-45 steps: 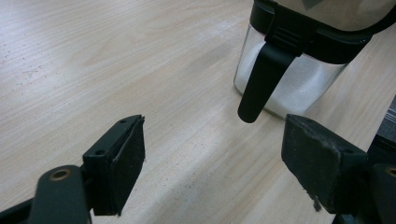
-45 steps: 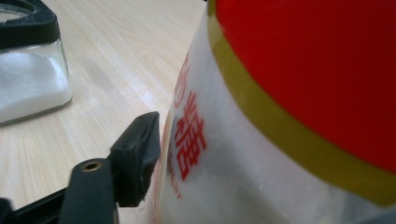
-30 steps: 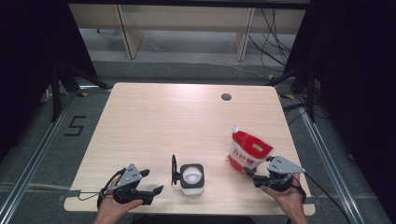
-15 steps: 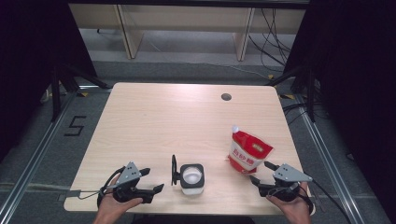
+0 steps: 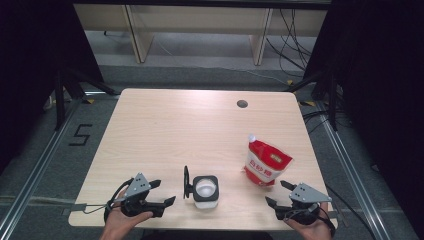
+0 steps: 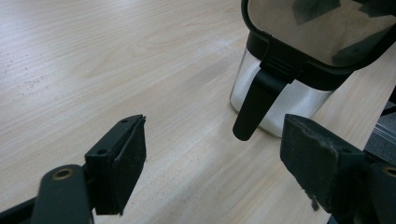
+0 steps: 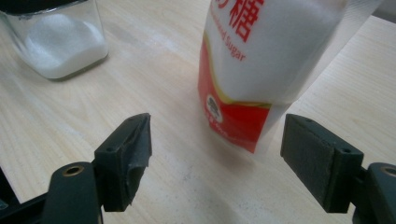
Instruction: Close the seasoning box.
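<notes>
High view: left gripper sits at lower left of frame over the near table edge, held in a hand coming in from the bottom. Jaws spread apart, nothing between them, tips aimed toward frame centre at the jar.

Right gripper at lower right, also in a hand from the bottom edge. Jaws wide apart, nothing clamped, tips pointing up-left toward the pouch, close to it but not touching.

Sugar pouch: red and white, standing upright right of centre, spout corner at its top left. Right gripper view: pouch fills the upper middle, white upper part with red print, red band at the bottom, standing beyond the jaw tips, roughly centred on the gap between them. Both pads clear of it.

Glass jar: square, black-rimmed, lower centre of frame, white granules inside, hinged lid flipped up on its left side. Jar is between the two grippers, nearer the left one. Left gripper view: jar at upper right, open lid above it, black latch tab hanging down in front. Right gripper view: jar at upper left, well apart from the pouch.

Wooden table light wood, with a round cable hole toward the upper right.
</notes>
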A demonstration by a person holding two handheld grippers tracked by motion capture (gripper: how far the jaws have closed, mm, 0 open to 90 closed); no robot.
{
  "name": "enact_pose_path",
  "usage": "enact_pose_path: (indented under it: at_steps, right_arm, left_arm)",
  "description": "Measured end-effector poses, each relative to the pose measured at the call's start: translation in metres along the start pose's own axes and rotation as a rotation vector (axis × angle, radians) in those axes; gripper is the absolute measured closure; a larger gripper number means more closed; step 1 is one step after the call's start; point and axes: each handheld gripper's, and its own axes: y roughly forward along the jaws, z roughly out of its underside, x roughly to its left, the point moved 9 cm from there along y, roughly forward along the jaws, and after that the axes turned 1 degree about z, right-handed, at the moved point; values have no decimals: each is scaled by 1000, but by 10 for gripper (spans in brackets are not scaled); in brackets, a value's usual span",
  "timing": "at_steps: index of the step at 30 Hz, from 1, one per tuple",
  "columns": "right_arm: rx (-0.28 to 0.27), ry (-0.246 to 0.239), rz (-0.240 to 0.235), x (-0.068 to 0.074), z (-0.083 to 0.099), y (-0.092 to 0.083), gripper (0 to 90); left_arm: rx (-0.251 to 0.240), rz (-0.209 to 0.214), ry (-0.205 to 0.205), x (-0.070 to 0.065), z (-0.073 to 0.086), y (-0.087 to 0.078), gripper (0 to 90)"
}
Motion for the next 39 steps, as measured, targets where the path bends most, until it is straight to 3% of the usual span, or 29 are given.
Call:
enact_pose_path:
  at_steps: [1, 5, 7, 10, 11, 14, 15, 16, 17, 22, 24, 25, 26, 27, 29, 30, 32, 33, 36, 39]
  right_arm:
    - [6, 0, 2, 0, 1, -1, 255]
    - [10, 26, -13, 4, 1, -3, 254]
    - [23, 27, 5, 3, 3, -4, 255]
    - [21, 5, 10, 4, 3, -3, 257]
    - [16, 1, 12, 4, 2, -3, 258]
    - [14, 3, 10, 4, 2, -3, 258]
    - [22, 13, 0, 6, 3, -3, 260]
    - [23, 18, 1, 6, 3, -3, 261]
    - [12, 7, 21, 4, 2, -4, 260]
    - [8, 11, 17, 3, 2, -4, 262]
    - [27, 41, 9, 7, 4, -4, 262]
    - [23, 31, 4, 6, 4, -4, 262]
    - [19, 27, 6, 6, 3, -3, 264]
    - [19, 26, 3, 6, 3, -3, 264]
    - [13, 10, 19, 4, 3, -3, 264]
    - [25, 31, 3, 6, 4, -3, 264]
    - [19, 16, 13, 5, 3, -3, 265]
    - [18, 15, 12, 5, 3, -3, 265]
    - [24, 27, -10, 8, 4, -2, 265]
    - [18, 12, 9, 5, 3, -2, 265]
  left_arm:
    - [-1, 7, 19, 0, -1, -1, 253]
    - [-13, 22, 32, -4, -4, -4, 439]
    - [-25, 26, 11, -7, -6, -5, 556]
    - [-29, 26, 28, -11, -12, -6, 736]
    - [-27, 23, 58, -11, -15, -7, 792]
    - [-32, 25, 70, -16, -20, -8, 888]
    - [-36, 34, 77, -20, -24, -7, 891]
    - [-37, 43, 111, -20, -26, -7, 892]
    - [-37, 43, 111, -20, -26, -7, 893]
    - [-34, 51, 121, -27, -35, -8, 894]
    - [-51, 68, 134, -33, -45, -8, 894]
    - [-52, 59, 131, -33, -47, -8, 894]
    - [-60, 68, 153, -34, -50, -8, 894]
    - [-61, 72, 126, -37, -52, -7, 894]
    - [-58, 67, 143, -39, -54, -8, 894]
    - [-55, 64, 160, -39, -55, -7, 893]
    - [-56, 71, 155, -42, -57, -5, 893]
    - [-47, 60, 184, -40, -58, -5, 893]
    - [-52, 57, 174, -38, -61, -6, 893]
    - [-47, 59, 185, -38, -64, -7, 893]
